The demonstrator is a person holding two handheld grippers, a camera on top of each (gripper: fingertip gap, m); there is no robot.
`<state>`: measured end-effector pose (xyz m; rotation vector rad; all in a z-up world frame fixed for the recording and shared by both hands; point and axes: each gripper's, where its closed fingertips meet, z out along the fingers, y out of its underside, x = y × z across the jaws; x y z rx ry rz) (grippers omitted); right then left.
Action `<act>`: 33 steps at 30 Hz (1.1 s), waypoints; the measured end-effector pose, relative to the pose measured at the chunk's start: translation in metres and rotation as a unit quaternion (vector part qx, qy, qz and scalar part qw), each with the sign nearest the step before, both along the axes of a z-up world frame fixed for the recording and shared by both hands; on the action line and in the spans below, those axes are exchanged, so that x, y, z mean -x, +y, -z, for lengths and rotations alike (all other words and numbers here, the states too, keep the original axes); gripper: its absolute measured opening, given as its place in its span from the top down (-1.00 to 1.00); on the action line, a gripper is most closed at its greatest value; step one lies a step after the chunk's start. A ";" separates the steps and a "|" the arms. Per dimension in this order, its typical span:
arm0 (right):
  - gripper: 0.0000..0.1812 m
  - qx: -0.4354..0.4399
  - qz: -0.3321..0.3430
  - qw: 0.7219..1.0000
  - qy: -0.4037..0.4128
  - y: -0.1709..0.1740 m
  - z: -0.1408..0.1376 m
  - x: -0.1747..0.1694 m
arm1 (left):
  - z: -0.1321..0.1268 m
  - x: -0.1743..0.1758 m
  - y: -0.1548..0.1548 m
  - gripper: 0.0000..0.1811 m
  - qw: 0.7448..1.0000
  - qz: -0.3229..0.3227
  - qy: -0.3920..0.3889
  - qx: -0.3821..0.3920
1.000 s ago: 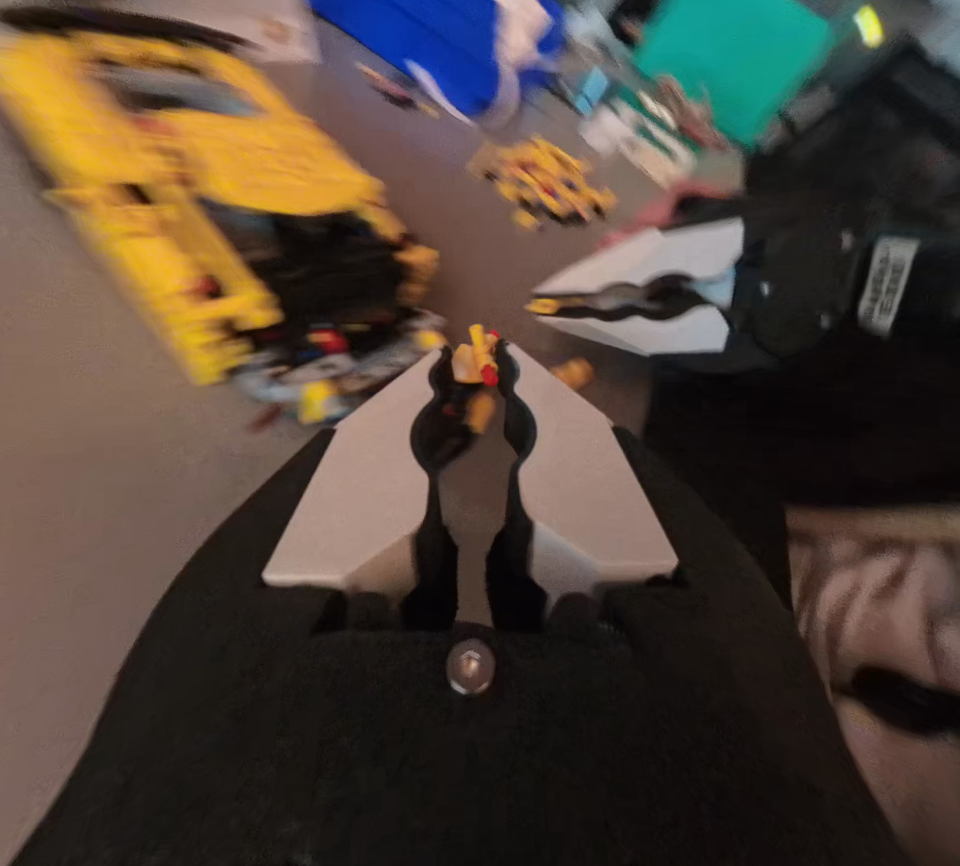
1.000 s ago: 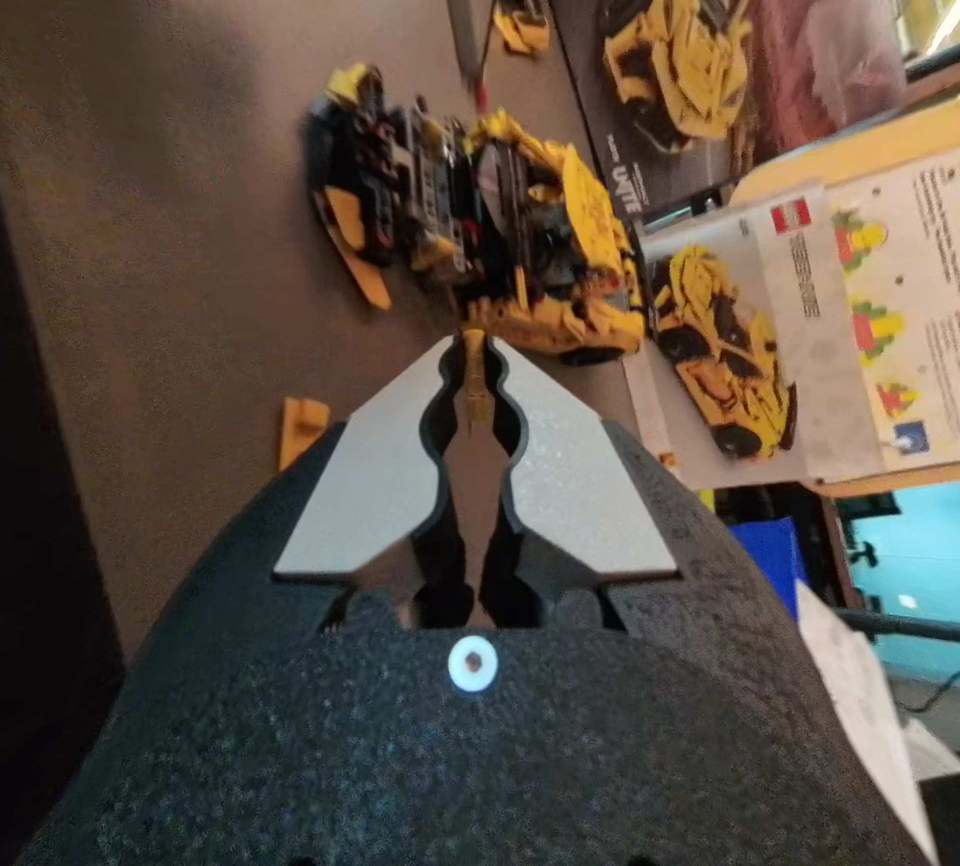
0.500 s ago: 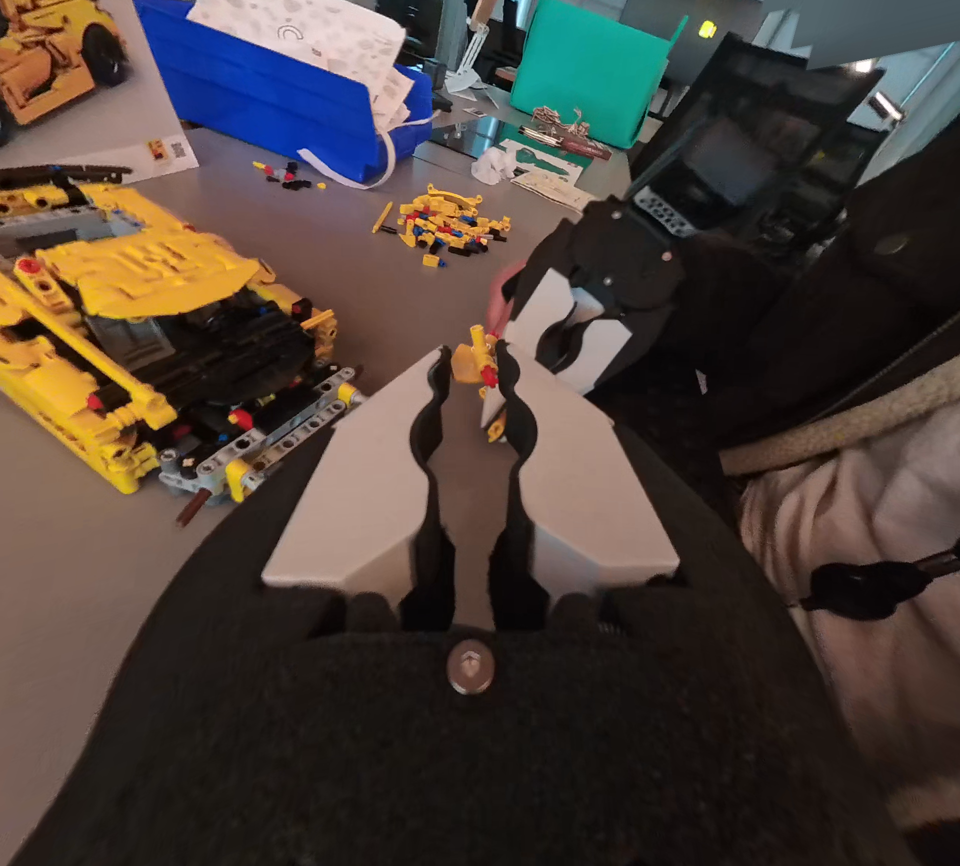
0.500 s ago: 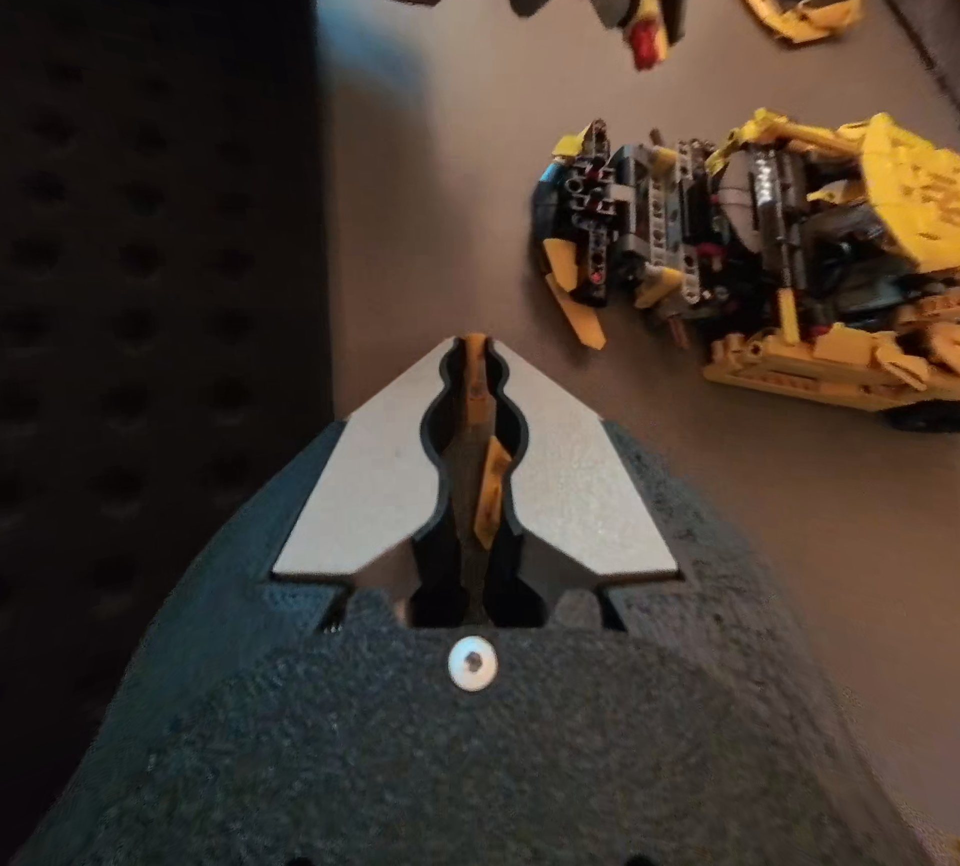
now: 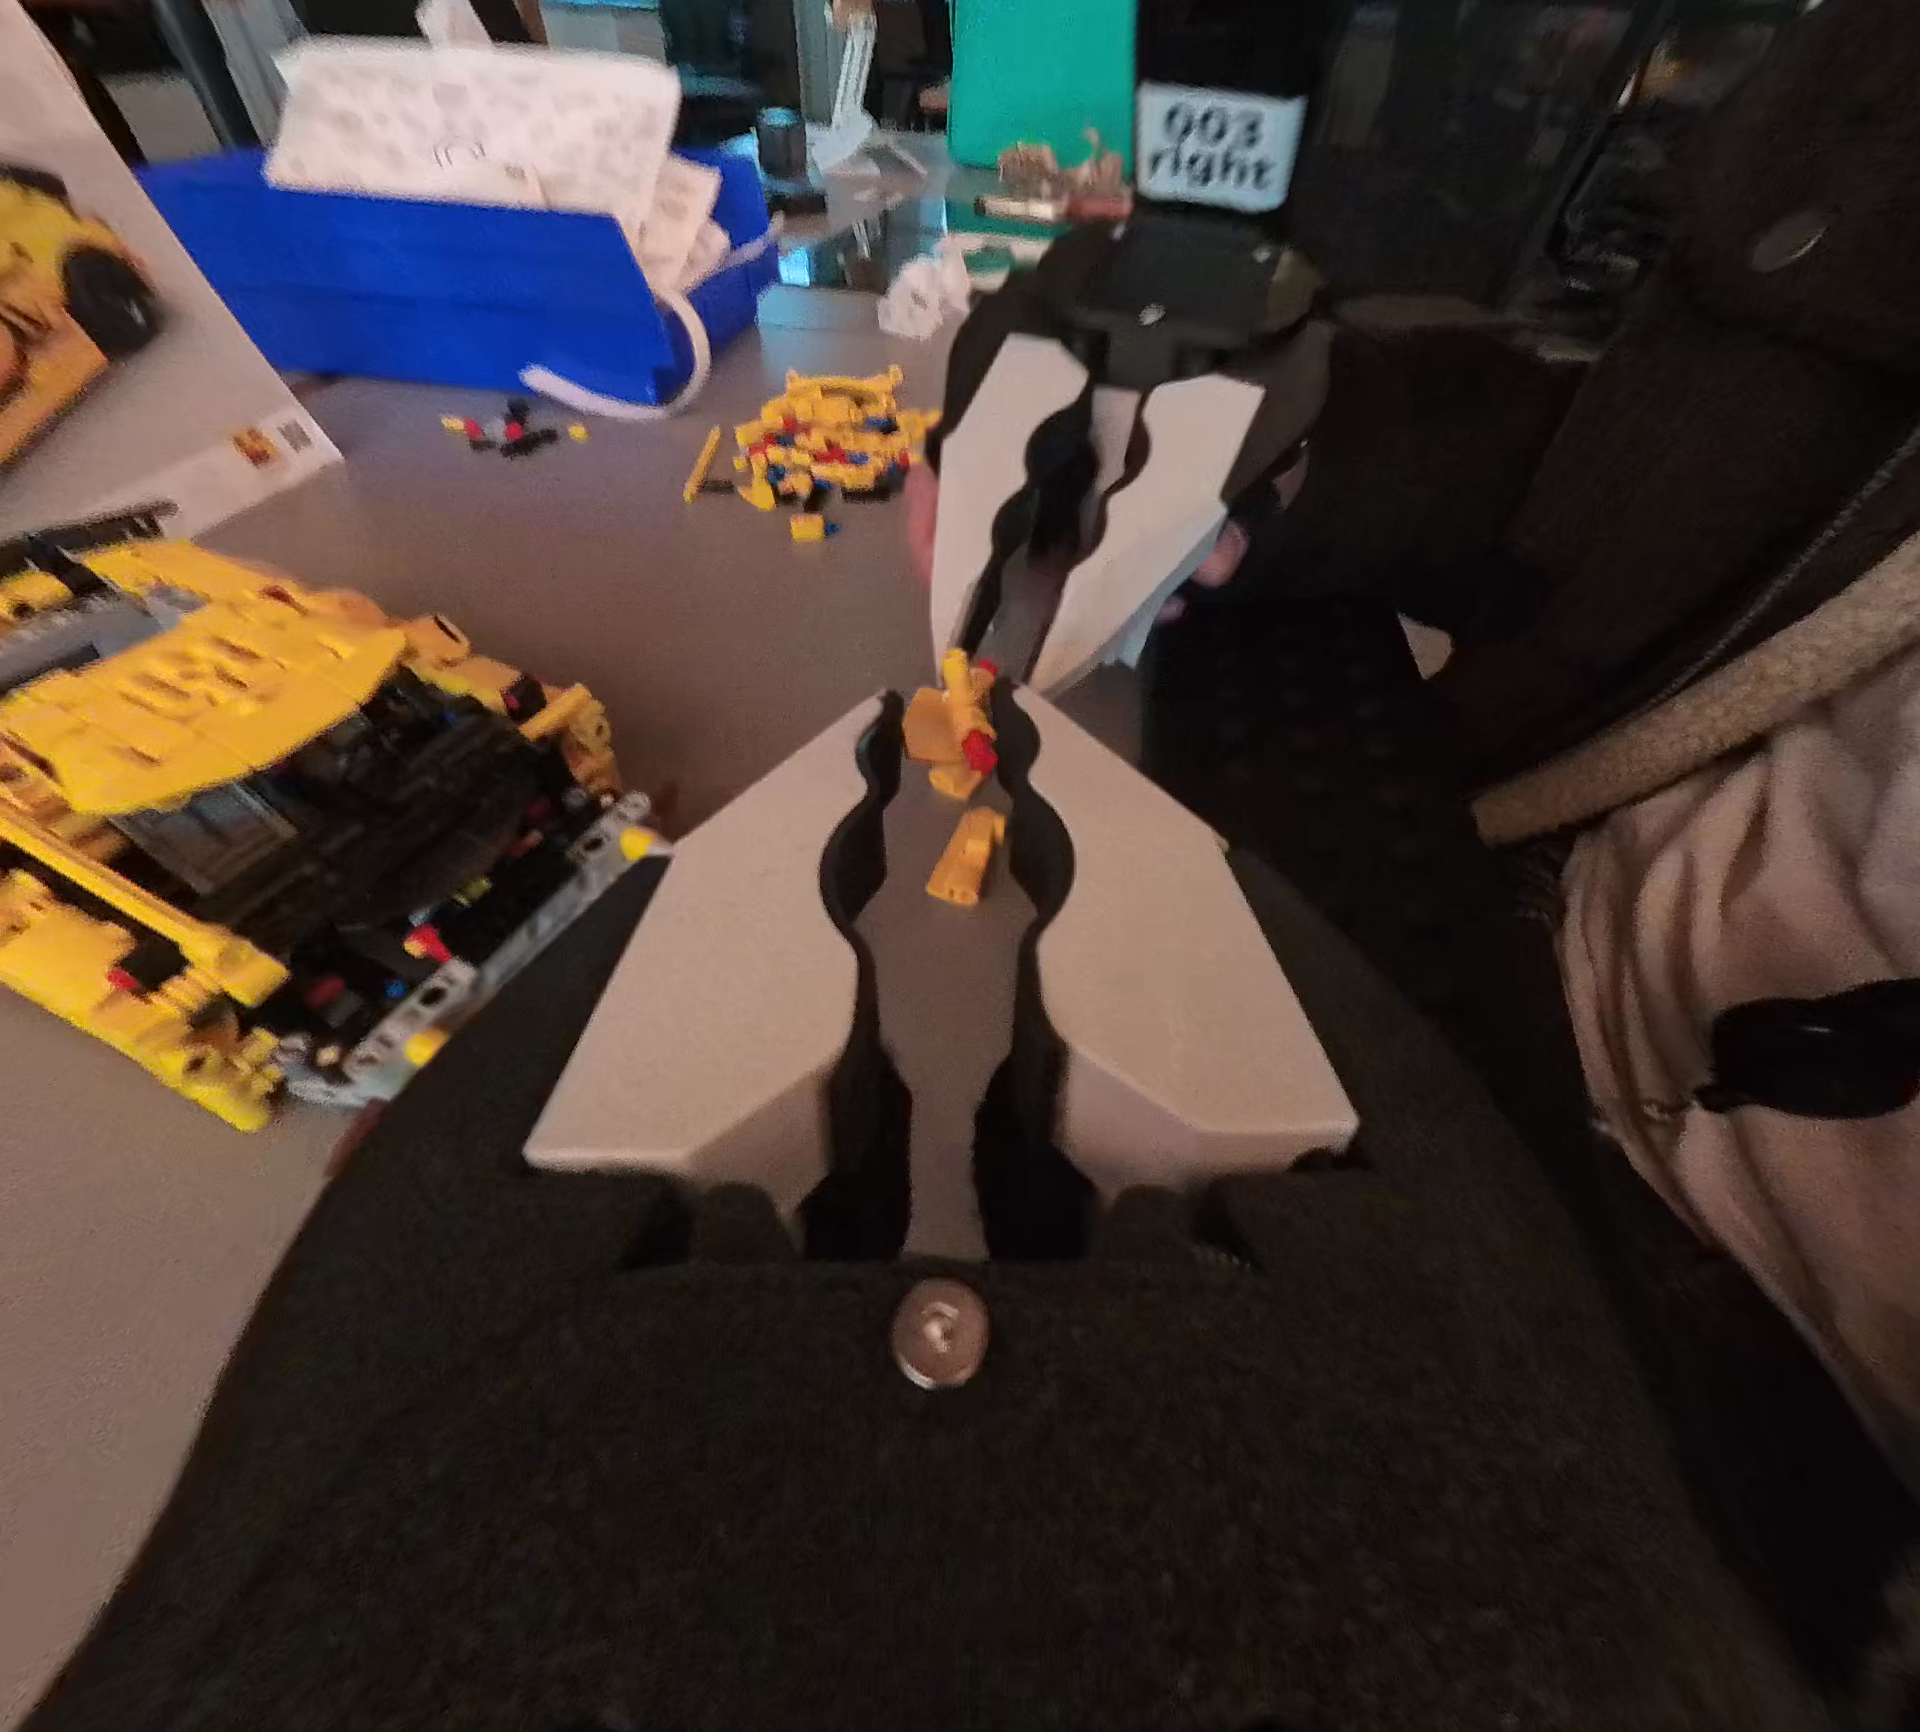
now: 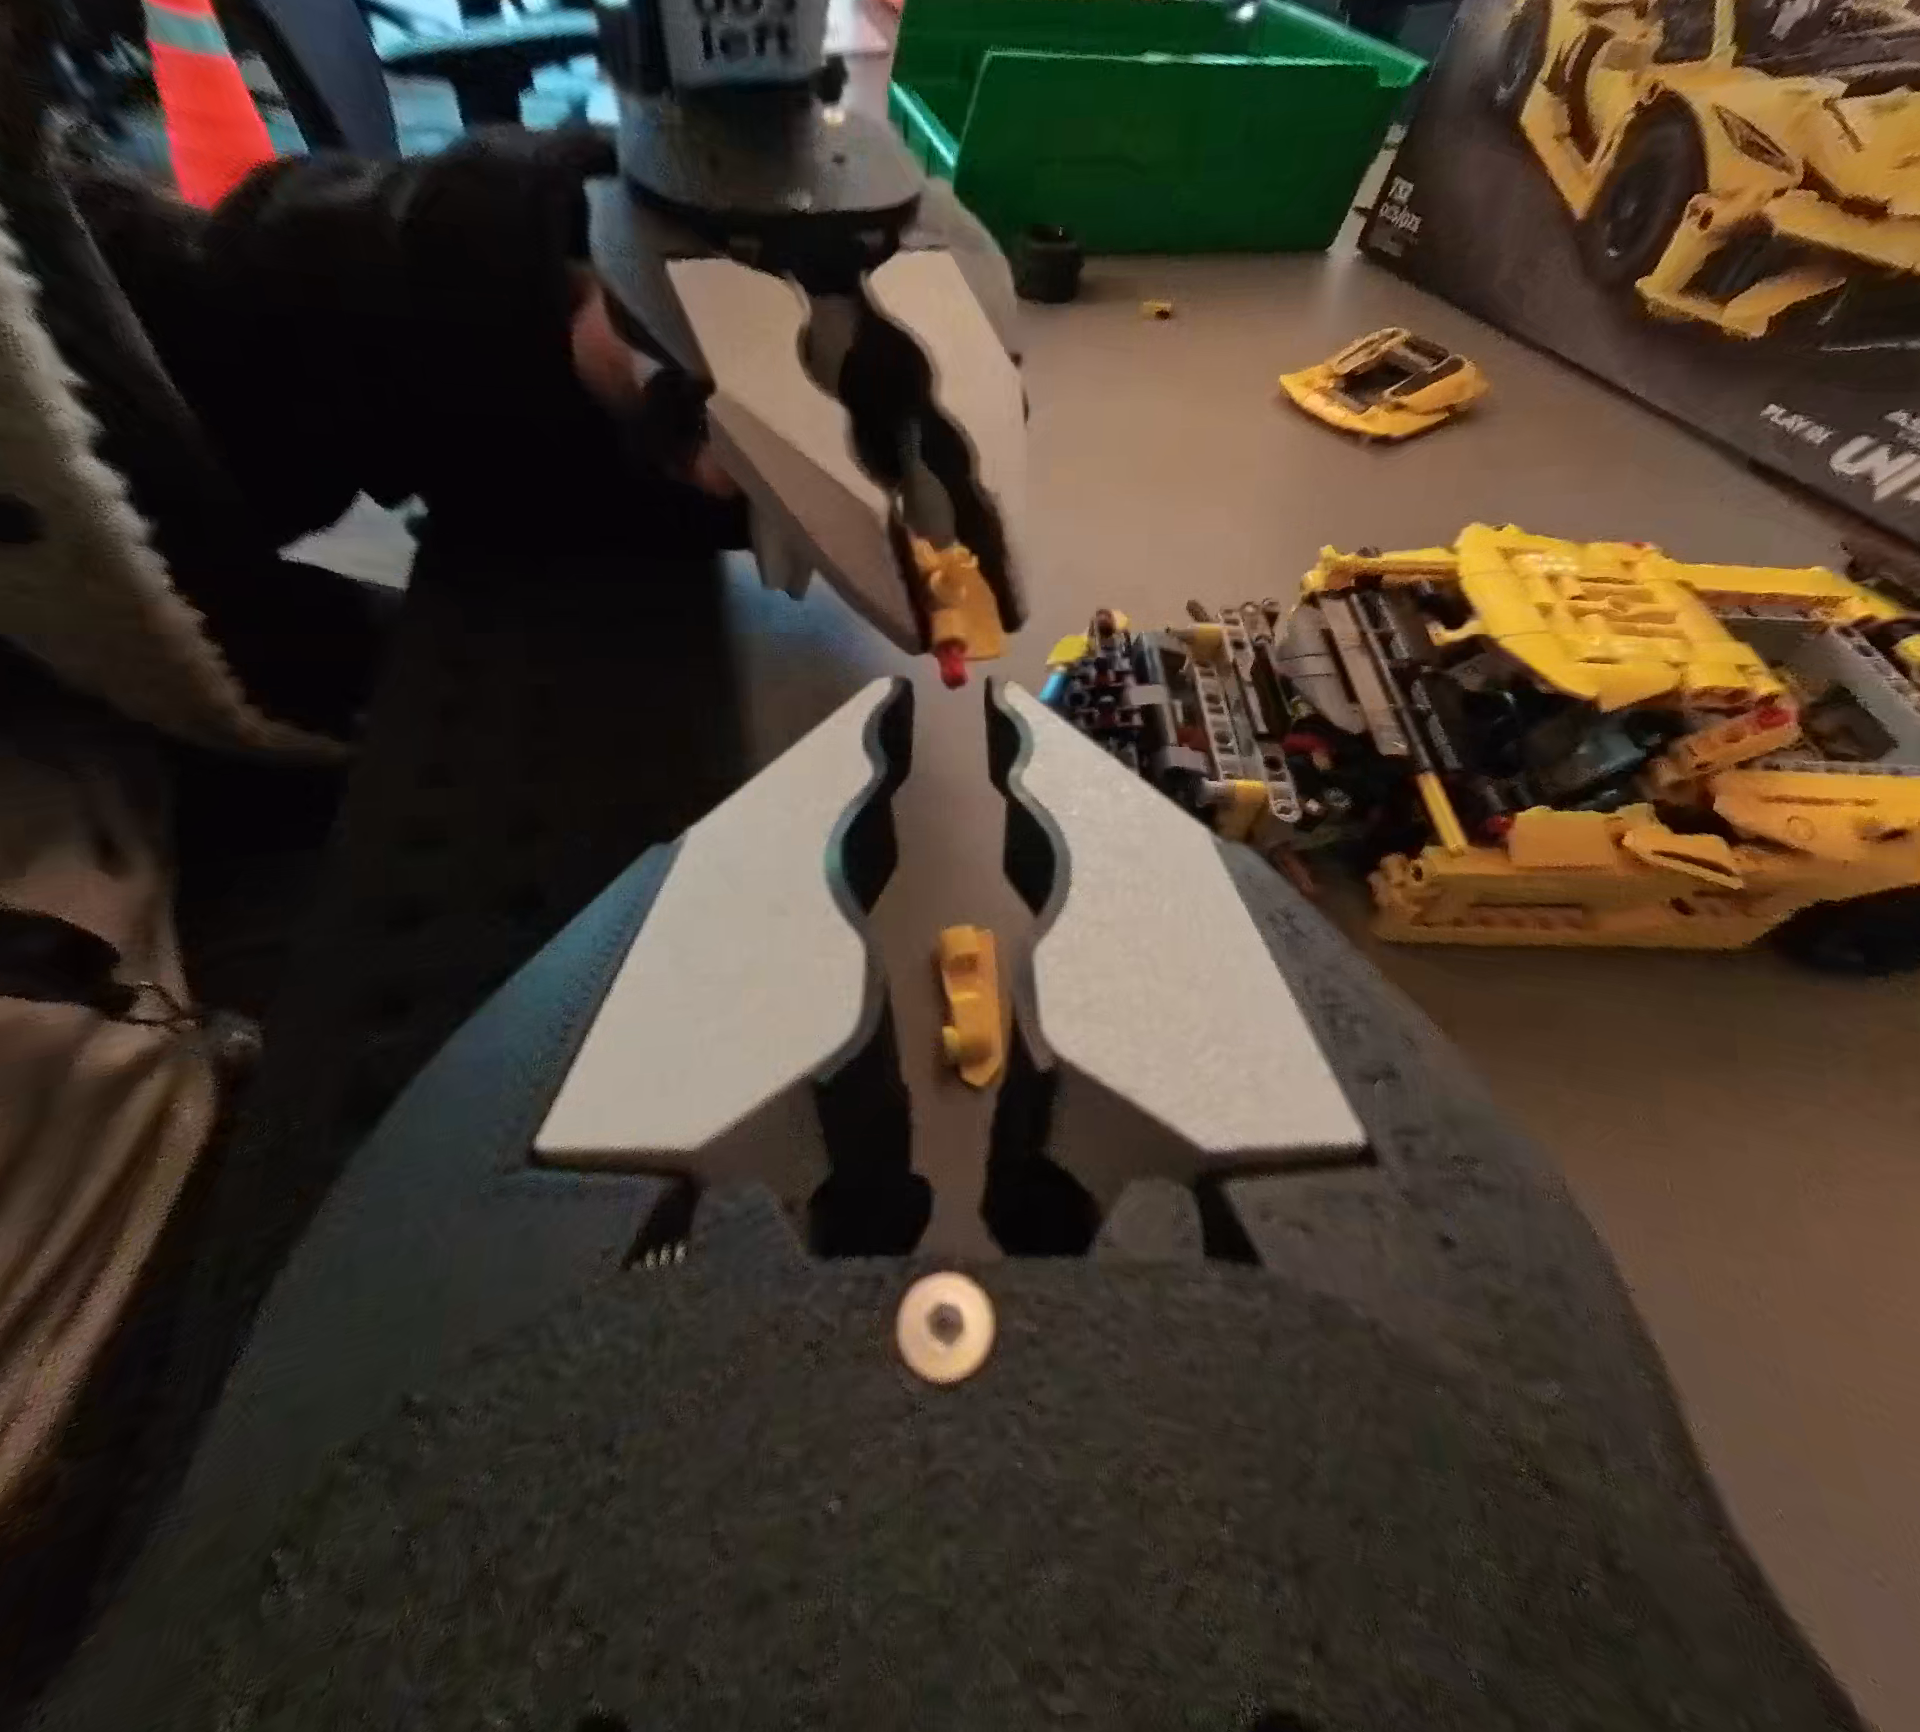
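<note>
My left gripper [image 5: 940, 706] is shut on a small yellow brick assembly [image 5: 943, 726] with a red pin. It holds the assembly above the grey table [image 5: 582, 560]. In the right wrist view that assembly [image 6: 954, 602] hangs from the left gripper [image 6: 956, 622], and its red pin [image 6: 951, 666] points at my right gripper [image 6: 948, 711]. The right gripper is open, with nothing between its fingertips. In the left wrist view the right gripper [image 5: 997, 654] stands tip to tip with the left one. A loose yellow piece [image 5: 966, 856] lies on the table below both and also shows in the right wrist view [image 6: 971, 1007].
A partly built yellow and black brick car [image 5: 260, 809] [image 6: 1507, 726] stands beside the grippers. A pile of loose bricks [image 5: 821, 446] and a blue bin [image 5: 447, 300] lie farther off. A green bin [image 6: 1164, 144], the car's box [image 6: 1714, 176] and a yellow car panel [image 6: 1382, 383] are at the back. Less than 4 cm separates the two grippers' tips.
My right gripper's jaws have opened, and the thin yellow piece held between them before is gone from them. The two grippers have swung tip to tip. The left keeps its assembly.
</note>
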<state>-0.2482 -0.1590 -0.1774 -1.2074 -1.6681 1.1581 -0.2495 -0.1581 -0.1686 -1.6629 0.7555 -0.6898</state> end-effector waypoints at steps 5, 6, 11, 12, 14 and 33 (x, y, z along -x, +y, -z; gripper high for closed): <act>0.88 -0.077 0.011 0.995 -0.064 -0.001 0.029 0.004 | 0.027 -0.002 0.002 0.81 0.997 -0.003 0.078 0.020; 0.91 -0.088 0.014 0.993 -0.074 0.001 0.033 0.004 | 0.031 -0.002 0.002 0.82 0.995 -0.003 0.096 0.018; 0.96 -0.115 0.014 0.989 -0.092 0.003 0.039 0.003 | 0.037 -0.003 0.003 0.82 0.991 -0.004 0.136 0.000; 0.96 -0.112 0.013 0.990 -0.088 0.003 0.037 0.003 | 0.035 -0.003 0.003 0.82 0.990 -0.007 0.140 -0.007; 0.96 -0.101 0.007 0.992 -0.079 0.003 0.034 0.002 | 0.031 -0.002 0.002 0.82 0.990 -0.007 0.141 -0.013; 0.96 -0.118 0.345 0.905 -0.220 0.208 0.065 -0.124 | 0.002 0.049 0.020 0.82 0.994 -0.104 0.020 0.002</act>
